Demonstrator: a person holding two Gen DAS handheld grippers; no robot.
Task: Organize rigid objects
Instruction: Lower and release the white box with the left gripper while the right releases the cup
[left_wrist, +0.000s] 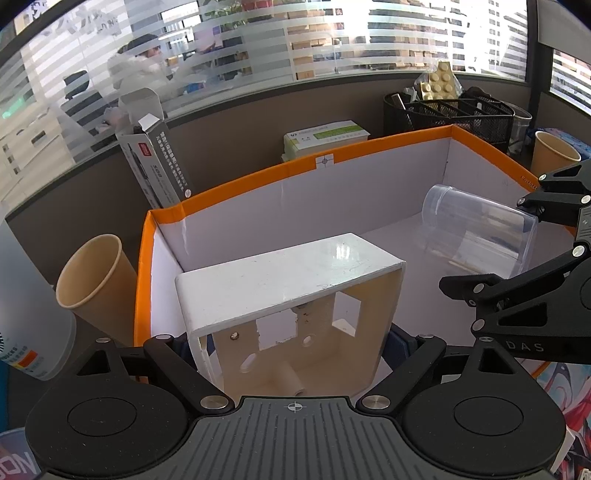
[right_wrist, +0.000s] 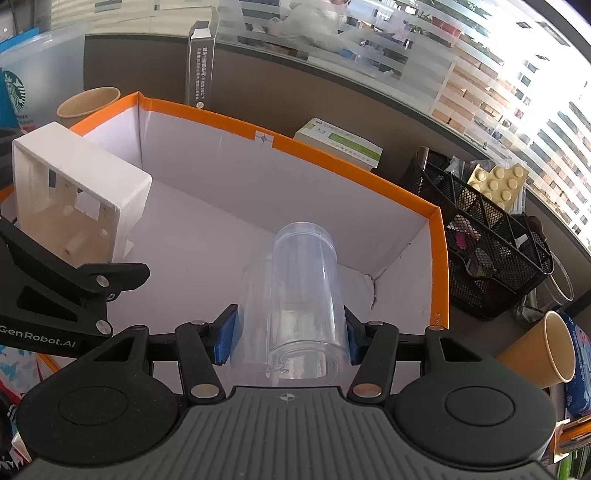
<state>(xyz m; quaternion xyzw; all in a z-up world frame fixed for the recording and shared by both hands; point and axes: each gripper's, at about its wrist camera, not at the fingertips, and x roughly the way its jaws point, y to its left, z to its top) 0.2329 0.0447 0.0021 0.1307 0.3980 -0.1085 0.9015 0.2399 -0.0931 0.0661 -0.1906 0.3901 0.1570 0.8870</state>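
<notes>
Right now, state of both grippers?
Left gripper: shut on the white bracket, over the orange-rimmed box.
Right gripper: shut on the clear plastic cup, over the same box.

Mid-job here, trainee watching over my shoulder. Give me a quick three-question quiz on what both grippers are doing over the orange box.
1. True or false: the left gripper holds the white junction box over the orange-rimmed box.
2. What sits between the right gripper fingers? A) paper cup B) clear plastic cup C) black mesh organizer
3. Fill in: the clear plastic cup points its closed end ____ the camera.

Key
1. True; it sits between the fingers, above the box's white interior.
2. B; the blue pads press on both its sides.
3. Away from; its open mouth faces the gripper.
</notes>
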